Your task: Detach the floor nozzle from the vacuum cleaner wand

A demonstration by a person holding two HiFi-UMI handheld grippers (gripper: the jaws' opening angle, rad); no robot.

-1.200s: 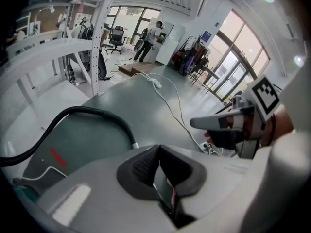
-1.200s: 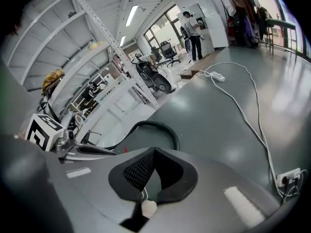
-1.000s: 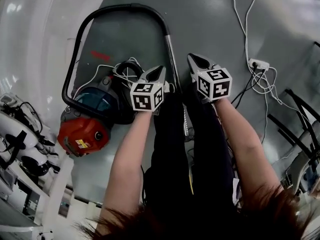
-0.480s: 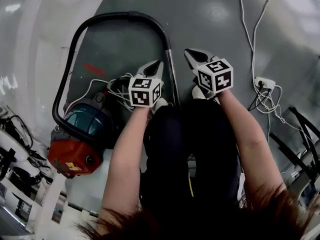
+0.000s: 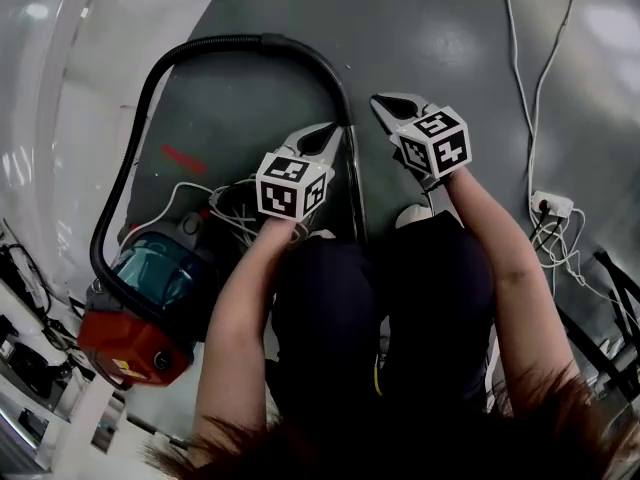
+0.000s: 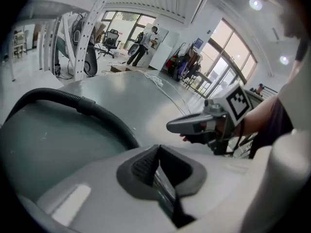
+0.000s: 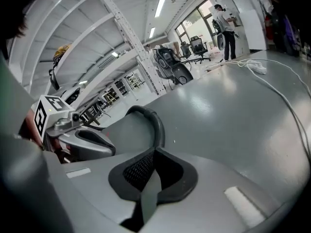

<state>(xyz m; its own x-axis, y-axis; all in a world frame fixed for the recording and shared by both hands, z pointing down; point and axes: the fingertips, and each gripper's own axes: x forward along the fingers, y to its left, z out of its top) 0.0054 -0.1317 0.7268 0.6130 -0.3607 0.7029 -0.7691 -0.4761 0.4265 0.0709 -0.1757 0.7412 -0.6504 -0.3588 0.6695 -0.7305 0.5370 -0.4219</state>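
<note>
The vacuum's red and black canister (image 5: 140, 313) with a teal bin lies on the grey floor at the lower left. Its black hose (image 5: 215, 43) arcs over to the metal wand (image 5: 353, 183), which runs down between my arms. The floor nozzle is hidden by the person's legs. My left gripper (image 5: 333, 128) is shut and empty, just left of the wand's top. My right gripper (image 5: 380, 100) is shut and empty, a little right of it. The left gripper view shows shut jaws, the hose (image 6: 73, 103) and the right gripper (image 6: 194, 125). The right gripper view shows the hose (image 7: 154, 120) and the left gripper (image 7: 82, 142).
A white cable runs down the right side to a power strip (image 5: 553, 205). A loose white cord (image 5: 190, 183) lies by the canister, near a red floor mark (image 5: 183, 158). A white platform (image 5: 60, 118) borders the left. Dark trouser legs (image 5: 400, 308) and a white shoe (image 5: 412, 215) stand below the grippers.
Both grippers have sunk towards the floor and stayed shut. The view has tilted, so the canister now sits lower and further left in the picture.
</note>
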